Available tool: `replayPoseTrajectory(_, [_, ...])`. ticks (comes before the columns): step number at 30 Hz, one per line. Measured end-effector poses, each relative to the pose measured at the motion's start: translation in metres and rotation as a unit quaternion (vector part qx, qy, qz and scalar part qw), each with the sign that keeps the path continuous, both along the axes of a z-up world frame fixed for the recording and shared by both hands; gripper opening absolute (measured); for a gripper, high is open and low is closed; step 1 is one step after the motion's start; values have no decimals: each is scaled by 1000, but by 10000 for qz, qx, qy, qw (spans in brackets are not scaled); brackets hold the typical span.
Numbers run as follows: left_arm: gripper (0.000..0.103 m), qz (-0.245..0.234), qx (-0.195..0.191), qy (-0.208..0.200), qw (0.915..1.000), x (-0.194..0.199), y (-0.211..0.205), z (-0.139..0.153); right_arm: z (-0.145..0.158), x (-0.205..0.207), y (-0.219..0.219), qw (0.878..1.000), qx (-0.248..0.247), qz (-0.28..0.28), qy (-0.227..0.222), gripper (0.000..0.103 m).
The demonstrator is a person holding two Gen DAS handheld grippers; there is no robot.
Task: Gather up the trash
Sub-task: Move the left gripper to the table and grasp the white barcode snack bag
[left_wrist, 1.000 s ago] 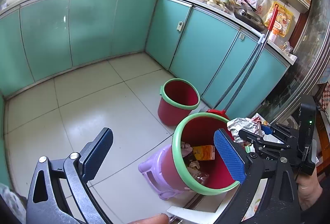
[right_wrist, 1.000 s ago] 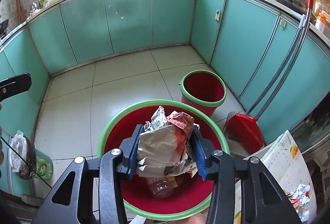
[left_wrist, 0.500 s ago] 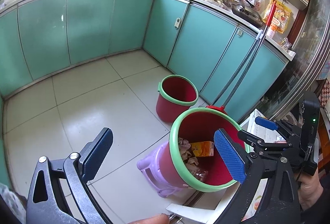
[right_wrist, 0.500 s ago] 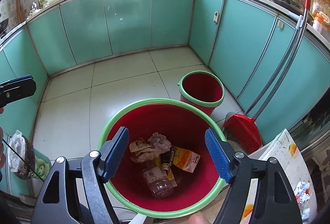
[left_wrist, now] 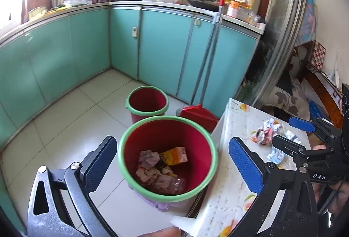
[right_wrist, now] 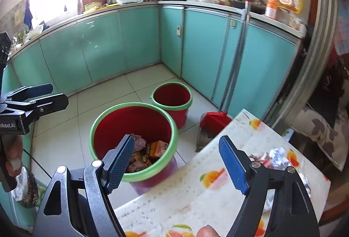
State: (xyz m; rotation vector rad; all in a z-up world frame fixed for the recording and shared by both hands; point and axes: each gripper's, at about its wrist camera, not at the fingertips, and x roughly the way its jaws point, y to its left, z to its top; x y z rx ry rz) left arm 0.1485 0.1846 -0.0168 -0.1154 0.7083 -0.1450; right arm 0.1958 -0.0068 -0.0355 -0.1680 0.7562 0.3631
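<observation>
A red bucket (left_wrist: 165, 134) with a green rim stands on a purple stool (left_wrist: 152, 200) beside the table. In it lie an orange carton (left_wrist: 174, 155), crumpled paper and a plastic bottle. My left gripper (left_wrist: 171, 141) hangs open above the bucket, empty. My right gripper (right_wrist: 176, 138) is over the table's edge next to the bucket (right_wrist: 130, 119); its jaws are opening and nothing is between them. Crumpled wrappers (left_wrist: 267, 131) lie on the fruit-patterned table (left_wrist: 235, 193), ahead and to the right of the right gripper, as the wrappers (right_wrist: 274, 155) show in its view.
A second, smaller red bucket (left_wrist: 147, 104) stands on the tiled floor behind the first. A red dustpan (left_wrist: 198, 115) and a broom lean against the teal cabinets. The cabinets run along two walls, with cluttered counters on top.
The right gripper let go of the crumpled paper wad, which now lies in the bucket, and its jaws spread wide. Both grippers swung right and rose, bringing the table into view.
</observation>
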Motion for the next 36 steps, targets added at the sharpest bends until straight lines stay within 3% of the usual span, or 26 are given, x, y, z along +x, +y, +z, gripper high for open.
replayPoseTrajectory(4, [103,-637,178,-196,9976,-4,-58,13,21,-38,-64,9982,-1,-554,-209,80])
replayPoseTrajectory(10, [103,-1482,93,-166,9888,-12,-137,21,35,-94,-164,9897,-77,-1392,-324,80])
replayPoseTrajectory(19, [103,-2333,241,209,9719,-24,-236,0,17,-157,-285,9697,11,-2441,-120,81])
replayPoseTrajectory(27, [103,-2593,511,581,9627,-17,-288,-28,-8,-175,-336,9582,77,-2858,79,81])
replayPoseTrajectory(36, [103,-2631,742,951,9572,8,-317,-62,-34,-162,-358,9515,139,-3056,326,81])
